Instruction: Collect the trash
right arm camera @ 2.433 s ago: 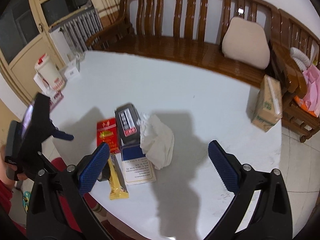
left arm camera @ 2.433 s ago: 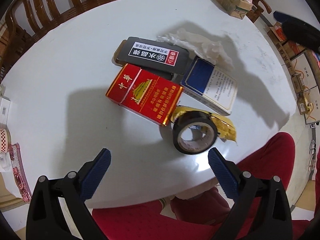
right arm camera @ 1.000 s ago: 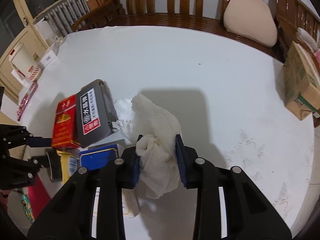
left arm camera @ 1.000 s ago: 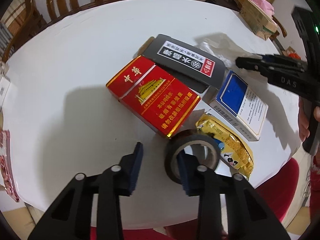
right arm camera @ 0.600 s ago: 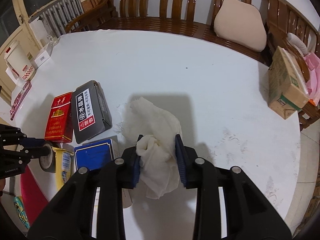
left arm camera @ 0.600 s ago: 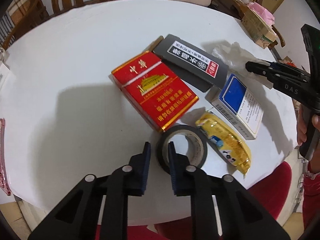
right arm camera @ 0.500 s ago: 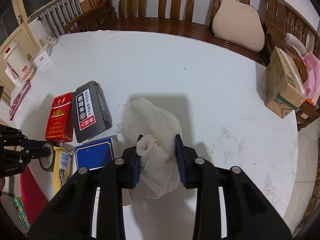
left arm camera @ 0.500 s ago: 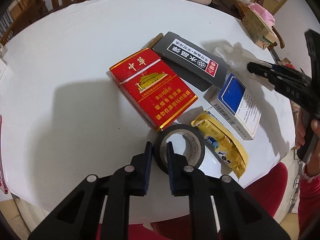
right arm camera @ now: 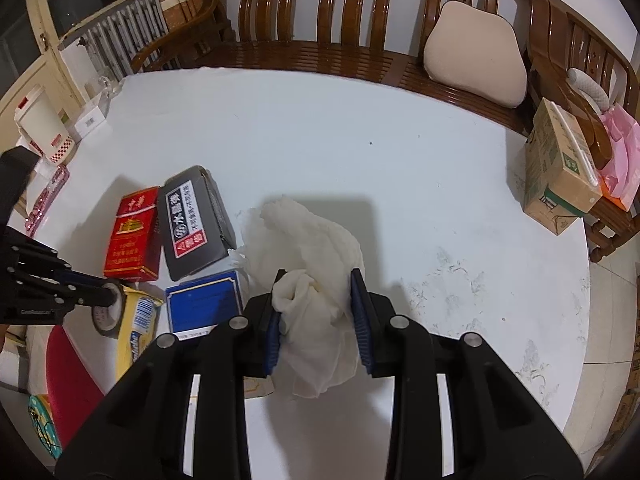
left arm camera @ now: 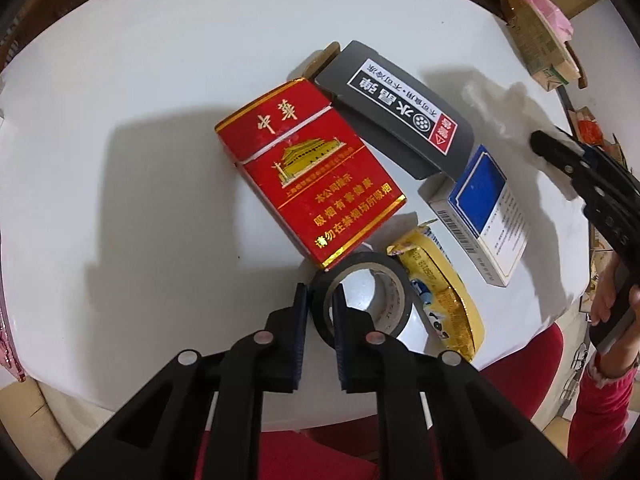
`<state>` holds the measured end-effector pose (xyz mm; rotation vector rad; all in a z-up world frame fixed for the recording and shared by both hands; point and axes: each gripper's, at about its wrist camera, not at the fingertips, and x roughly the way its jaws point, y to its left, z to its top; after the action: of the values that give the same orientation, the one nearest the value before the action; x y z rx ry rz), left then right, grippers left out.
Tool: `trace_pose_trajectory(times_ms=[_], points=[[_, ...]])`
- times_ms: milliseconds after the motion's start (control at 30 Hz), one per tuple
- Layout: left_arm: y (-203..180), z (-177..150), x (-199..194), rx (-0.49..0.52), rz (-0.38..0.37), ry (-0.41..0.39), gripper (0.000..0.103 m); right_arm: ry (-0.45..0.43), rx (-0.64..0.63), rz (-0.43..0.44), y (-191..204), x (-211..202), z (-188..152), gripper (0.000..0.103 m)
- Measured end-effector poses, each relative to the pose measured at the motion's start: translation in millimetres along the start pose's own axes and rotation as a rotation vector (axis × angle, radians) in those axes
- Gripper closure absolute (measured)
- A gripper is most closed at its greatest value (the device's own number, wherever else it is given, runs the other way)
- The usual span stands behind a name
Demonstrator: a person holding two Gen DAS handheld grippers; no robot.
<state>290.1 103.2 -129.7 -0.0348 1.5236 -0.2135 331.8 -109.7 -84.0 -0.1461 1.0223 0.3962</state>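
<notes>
On the white round table (left arm camera: 160, 80), my left gripper (left arm camera: 320, 300) is shut on the near wall of a black tape roll (left arm camera: 384, 280), one finger inside the ring. Beside the roll lie a yellow snack wrapper (left arm camera: 444, 304), a red cigarette pack (left arm camera: 312, 176), a dark grey box (left arm camera: 396, 112) and a blue-and-white pack (left arm camera: 484, 208). My right gripper (right arm camera: 318, 300) is shut on a crumpled white tissue (right arm camera: 316, 248), whose far part rests on the table (right arm camera: 360, 140). The same red pack (right arm camera: 132, 236), grey box (right arm camera: 192, 224) and blue pack (right arm camera: 204, 304) show left of it.
A wooden bench (right arm camera: 320, 40) with a beige cushion (right arm camera: 476, 56) curves behind the table. A cardboard carton (right arm camera: 556, 172) and pink bag (right arm camera: 620, 152) sit at the right. A white cup (right arm camera: 40, 128) and small box (right arm camera: 90, 120) stand at the table's far left edge.
My left gripper closed from wide open onto the tape roll's wall and has held it since. My right gripper closed on the tissue and has drawn it slightly back from the boxes.
</notes>
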Motion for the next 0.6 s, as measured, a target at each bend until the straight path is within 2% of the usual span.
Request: trace_pose_trajectory(times_ms=[133,267,333,400,600], points=[[-19,2,3,0.035,0.085,-0.023,0.092,-0.015,0.006,0.006,-2,-8,-3,0.072],[-23,0,4,0.018,0.053,-0.004,0.092,-0.027,0.001,-0.006,-2,-17,-5,0.072],[-20,-6,0,0.014,0.061,-0.009,0.092,-0.045,-0.011,-0.026,-1,-28,-6,0.072],[-19,-10,-7,0.009,0.077,-0.039,0.092,-0.063,-0.028,-0.051,3,-37,-6,0.072],[-21,-24,-47,-0.003,0.057,-0.158,0.092,-0.121,-0.067,-0.104,19,-72,-10,0.073]])
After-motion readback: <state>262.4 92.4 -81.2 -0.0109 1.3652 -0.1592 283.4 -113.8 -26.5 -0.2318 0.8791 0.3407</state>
